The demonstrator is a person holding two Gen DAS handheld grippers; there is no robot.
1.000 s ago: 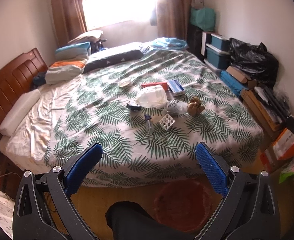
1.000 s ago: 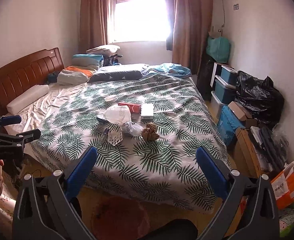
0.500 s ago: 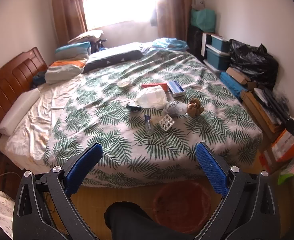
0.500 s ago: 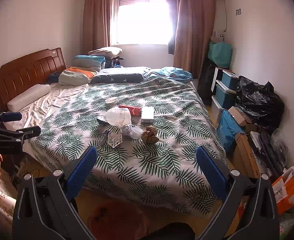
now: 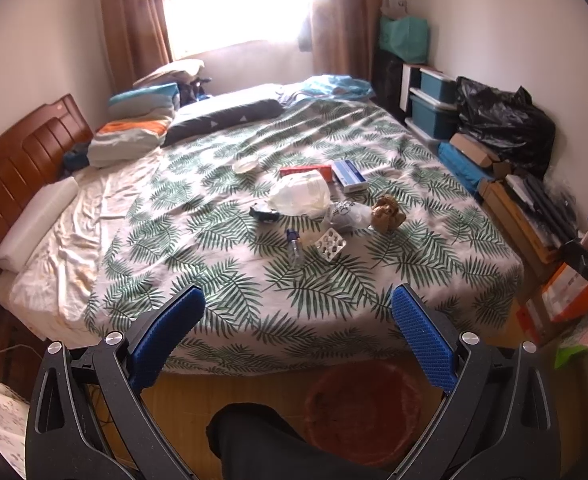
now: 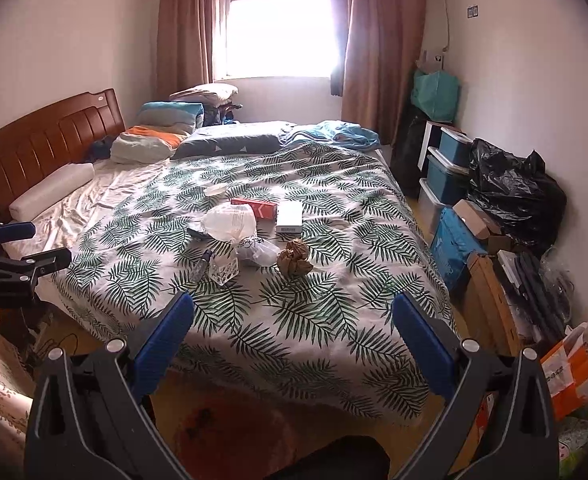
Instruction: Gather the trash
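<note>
Trash (image 5: 314, 208) on bed (image 5: 434, 240), well beyond both splayed grippers.

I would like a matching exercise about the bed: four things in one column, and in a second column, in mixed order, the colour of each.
Things:
1. crumpled paper ball
2. long flat carton
3. round basket on the floor
4. bulging thin plastic bag

Colours:
A. white, translucent
B. brown
C. reddish brown
D. red

Pairs: 1-B, 2-D, 3-C, 4-A
</note>
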